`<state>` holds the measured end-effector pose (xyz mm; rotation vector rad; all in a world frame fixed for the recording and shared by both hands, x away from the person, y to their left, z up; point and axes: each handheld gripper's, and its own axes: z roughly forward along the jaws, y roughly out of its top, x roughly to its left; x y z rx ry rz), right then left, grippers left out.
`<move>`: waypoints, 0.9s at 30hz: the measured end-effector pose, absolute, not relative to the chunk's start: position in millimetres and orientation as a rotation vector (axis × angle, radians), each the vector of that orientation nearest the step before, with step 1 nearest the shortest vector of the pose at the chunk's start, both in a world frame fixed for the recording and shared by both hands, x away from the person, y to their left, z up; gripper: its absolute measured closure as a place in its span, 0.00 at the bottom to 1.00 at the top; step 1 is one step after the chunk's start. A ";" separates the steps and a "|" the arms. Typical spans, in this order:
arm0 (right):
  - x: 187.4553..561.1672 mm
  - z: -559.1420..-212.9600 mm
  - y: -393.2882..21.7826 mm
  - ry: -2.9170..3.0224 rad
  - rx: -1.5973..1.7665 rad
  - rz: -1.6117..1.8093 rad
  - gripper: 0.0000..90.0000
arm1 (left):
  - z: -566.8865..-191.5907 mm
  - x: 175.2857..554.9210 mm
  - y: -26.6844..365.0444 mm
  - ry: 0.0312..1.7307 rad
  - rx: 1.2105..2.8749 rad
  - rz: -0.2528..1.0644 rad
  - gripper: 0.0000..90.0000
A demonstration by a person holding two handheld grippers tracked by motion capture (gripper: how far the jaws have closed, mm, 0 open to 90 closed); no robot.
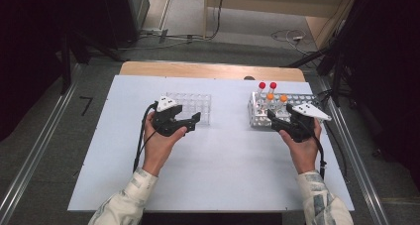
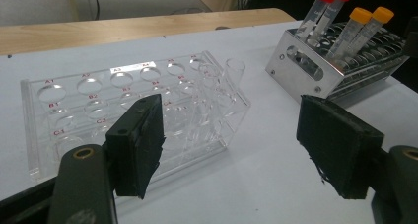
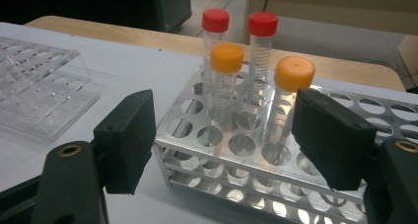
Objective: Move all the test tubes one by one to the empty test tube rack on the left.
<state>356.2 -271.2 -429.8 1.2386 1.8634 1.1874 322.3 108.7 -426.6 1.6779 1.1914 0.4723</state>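
The table top (image 1: 218, 160) is pale blue-white, with a bare light-wood strip (image 1: 208, 70) along its 12 o'clock edge. The clear acrylic rack (image 2: 98, 105) carries red lettering by its holes. The metal rack (image 3: 276, 155) is shiny silver. Two tubes wear red caps (image 3: 215, 19), two wear orange caps (image 3: 226, 57). Both grippers' jaws are black. The sleeves (image 1: 126, 200) show a pale mottled print.

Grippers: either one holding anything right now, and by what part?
Nothing held. Left gripper open before the clear rack; right gripper open at the metal rack.
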 end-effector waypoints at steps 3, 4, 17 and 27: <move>362.1 -432.1 -274.0 1.850 1.255 1.174 0.26 | -426.1 321.4 109.7 1.192 1.677 0.470 0.30; 364.3 -433.1 -275.0 1.843 1.262 1.171 0.26 | -426.1 321.3 109.8 1.192 1.677 0.470 0.30; 389.6 -451.6 -281.6 1.794 1.329 1.112 0.28 | -428.1 320.8 110.0 1.195 1.682 0.461 0.30; 394.4 -457.4 -281.0 1.787 1.315 1.099 0.56 | -429.0 321.1 110.6 1.199 1.683 0.458 0.30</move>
